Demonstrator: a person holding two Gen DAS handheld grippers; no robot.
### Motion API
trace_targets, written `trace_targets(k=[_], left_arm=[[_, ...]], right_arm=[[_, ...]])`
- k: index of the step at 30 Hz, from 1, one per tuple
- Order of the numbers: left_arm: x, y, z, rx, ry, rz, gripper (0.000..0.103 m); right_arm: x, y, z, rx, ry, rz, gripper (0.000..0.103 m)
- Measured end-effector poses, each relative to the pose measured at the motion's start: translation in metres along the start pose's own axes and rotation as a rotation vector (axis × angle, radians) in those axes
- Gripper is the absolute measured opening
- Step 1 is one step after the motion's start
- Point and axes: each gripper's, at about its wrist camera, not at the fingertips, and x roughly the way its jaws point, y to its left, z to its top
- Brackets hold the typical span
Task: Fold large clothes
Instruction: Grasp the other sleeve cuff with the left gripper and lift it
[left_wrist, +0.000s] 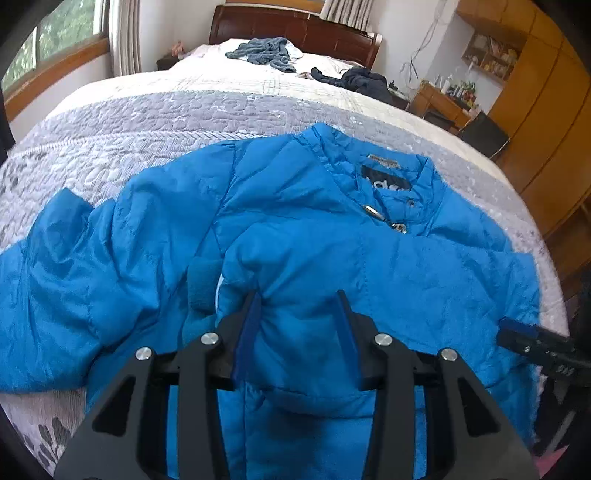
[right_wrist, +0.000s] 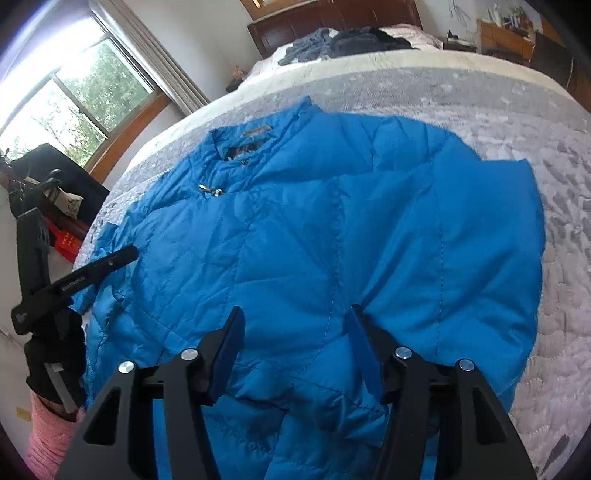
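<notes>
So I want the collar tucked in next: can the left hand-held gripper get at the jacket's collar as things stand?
Probably yes. The left hand-held gripper is open over the blue jacket's chest, and only flat fabric lies between it and the collar; nothing blocks the way.

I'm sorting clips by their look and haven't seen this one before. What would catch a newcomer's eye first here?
The bright blue puffer jacket dominates, spread front-up across the grey-and-white quilted bedspread, collar toward the headboard. Both black grippers with blue pads sit open over its lower part, the left gripper and the right gripper. Far behind, a grey-blue heap of clothes lies near the dark wooden headboard.
</notes>
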Motion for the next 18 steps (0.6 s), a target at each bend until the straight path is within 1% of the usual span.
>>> trace_targets(k=[1,2,3,5,7,8,9,12,16,18], left_arm=[[-0.013,0.008,-0.001,-0.024,-0.015,-0.019,0.042],[-0.023,0.015,-0.003,-0.034,-0.032,-0.032,0.046],[-0.032,0.02,-0.004,-0.04,-0.045,-0.034,0.054],[-0.055,0.044,-0.01,-0.071,-0.076,-0.008,0.061],[-0.078,0.078,-0.02,-0.127,-0.099,0.018,0.064],[-0.086,0.093,-0.025,-0.154,-0.103,0.034,0.066],[-0.093,0.11,-0.031,-0.186,-0.103,0.055,0.067],[-0.115,0.177,-0.061,-0.332,-0.097,0.115,0.068],[-0.137,0.252,-0.094,-0.517,-0.116,0.188,0.068],[-0.144,0.282,-0.105,-0.593,-0.131,0.201,0.068]], right_arm=[[-0.005,0.003,0.0,0.004,-0.007,0.018,0.06],[-0.009,0.006,0.0,0.003,-0.015,0.039,0.06],[-0.015,0.012,0.0,-0.006,-0.025,0.066,0.06],[-0.021,0.022,-0.001,-0.028,-0.033,0.08,0.062],[-0.023,0.036,-0.005,-0.064,-0.027,0.086,0.065],[-0.021,0.043,-0.006,-0.08,-0.017,0.091,0.065],[-0.019,0.049,-0.009,-0.092,-0.007,0.098,0.065],[-0.009,0.065,-0.014,-0.131,0.025,0.107,0.065],[-0.004,0.071,-0.015,-0.153,0.004,0.065,0.065],[-0.004,0.069,-0.012,-0.153,-0.006,0.044,0.066]])
